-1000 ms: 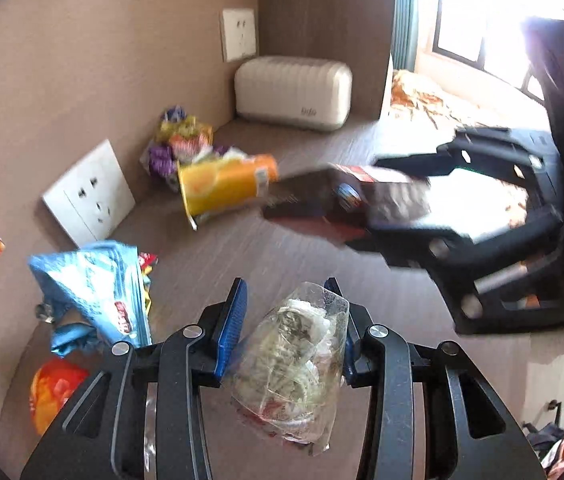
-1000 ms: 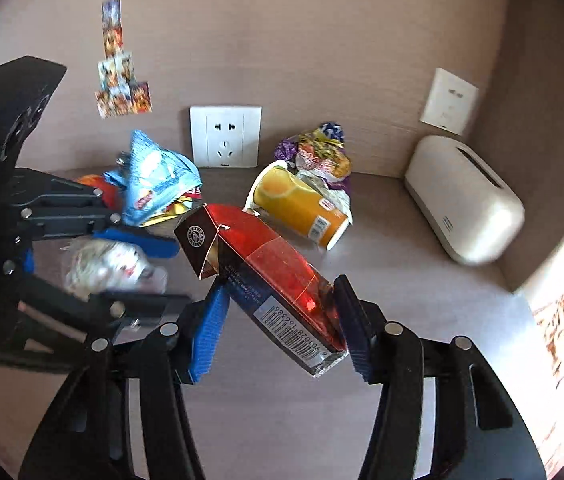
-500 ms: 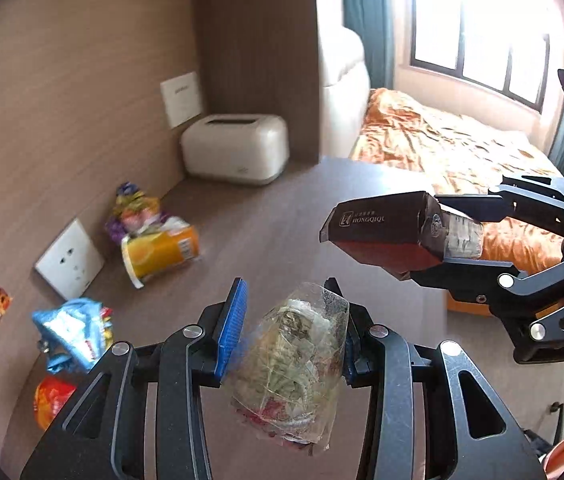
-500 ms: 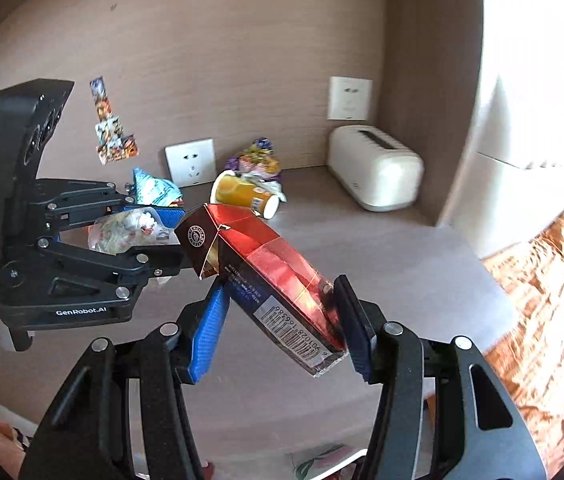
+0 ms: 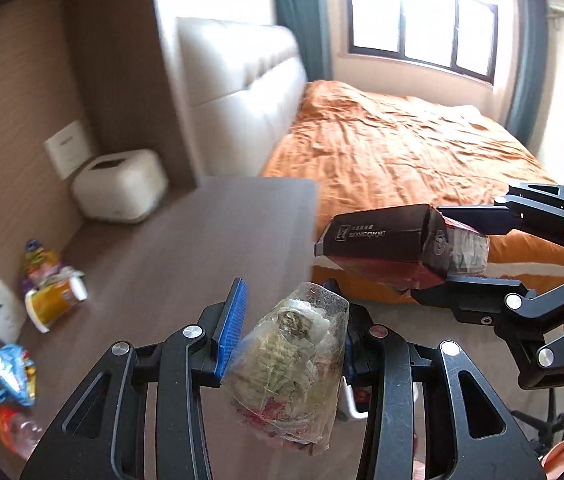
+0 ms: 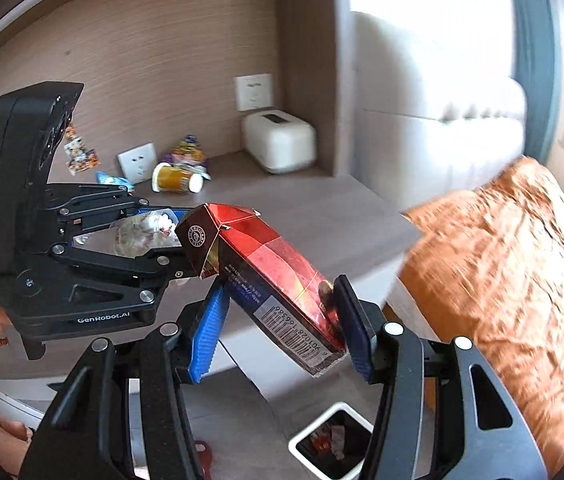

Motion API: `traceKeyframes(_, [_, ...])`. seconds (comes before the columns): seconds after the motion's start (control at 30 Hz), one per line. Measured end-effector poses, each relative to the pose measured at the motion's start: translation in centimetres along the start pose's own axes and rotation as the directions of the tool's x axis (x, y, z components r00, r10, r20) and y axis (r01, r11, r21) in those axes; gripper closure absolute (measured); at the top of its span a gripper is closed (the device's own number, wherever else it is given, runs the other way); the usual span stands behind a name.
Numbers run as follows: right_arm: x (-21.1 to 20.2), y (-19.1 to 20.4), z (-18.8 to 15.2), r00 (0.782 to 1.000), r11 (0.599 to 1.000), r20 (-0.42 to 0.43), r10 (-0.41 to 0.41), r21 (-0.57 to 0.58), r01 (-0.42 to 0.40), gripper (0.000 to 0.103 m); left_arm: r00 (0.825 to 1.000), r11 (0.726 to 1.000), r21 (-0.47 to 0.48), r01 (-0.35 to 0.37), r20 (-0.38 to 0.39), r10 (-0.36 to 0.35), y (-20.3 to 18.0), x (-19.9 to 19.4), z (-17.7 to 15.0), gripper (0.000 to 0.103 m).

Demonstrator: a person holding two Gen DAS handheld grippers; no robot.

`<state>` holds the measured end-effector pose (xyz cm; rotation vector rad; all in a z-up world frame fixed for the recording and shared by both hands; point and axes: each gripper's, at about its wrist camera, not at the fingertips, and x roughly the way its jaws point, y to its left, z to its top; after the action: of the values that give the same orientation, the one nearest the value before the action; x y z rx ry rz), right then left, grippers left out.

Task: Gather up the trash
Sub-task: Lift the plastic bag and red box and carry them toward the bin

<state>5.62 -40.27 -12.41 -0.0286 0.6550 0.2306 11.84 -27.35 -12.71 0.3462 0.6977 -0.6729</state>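
My left gripper (image 5: 288, 332) is shut on a crumpled clear plastic bag (image 5: 288, 368) of scraps, held above the desk edge. My right gripper (image 6: 277, 320) is shut on a red and black carton (image 6: 265, 276); the carton also shows in the left wrist view (image 5: 386, 244), to the right of the bag. The left gripper (image 6: 161, 236) shows in the right wrist view just left of the carton's top. A white trash bin (image 6: 332, 442) with trash inside stands on the floor below the right gripper. On the desk lie an orange cup (image 5: 55, 304), a blue wrapper (image 5: 9, 374) and a purple wrapper (image 5: 39, 262).
The brown desk (image 5: 209, 248) runs along the wood wall. A white box (image 5: 119, 186) stands at its far end. An orange bed (image 5: 402, 152) lies to the right. An orange bottle (image 5: 13, 426) lies at the desk's near left.
Both grippers have pulled back and up from the desk and swung right toward the bed, each still holding its item. The trash bin has come into the right wrist view.
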Motion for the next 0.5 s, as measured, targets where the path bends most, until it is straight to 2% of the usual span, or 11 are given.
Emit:
traceKeyframes(0.27, [-1.5,-5.7,-5.2,0.996,0.992,-0.068,-0.065,0.099,0.072,0.048,0.995,0.993,0.084,0.083,-0.062,-0.078,-6.5,4.4,0.4,0.064])
traceKeyframes(0.5, [-0.5,-9.7,-10.4,0.983,0.985,-0.165,-0.079,0.141,0.102,0.048,0.978,0.965,0.207,0.163,-0.160,-0.131,-12.3,10.4,-1.7,0.064])
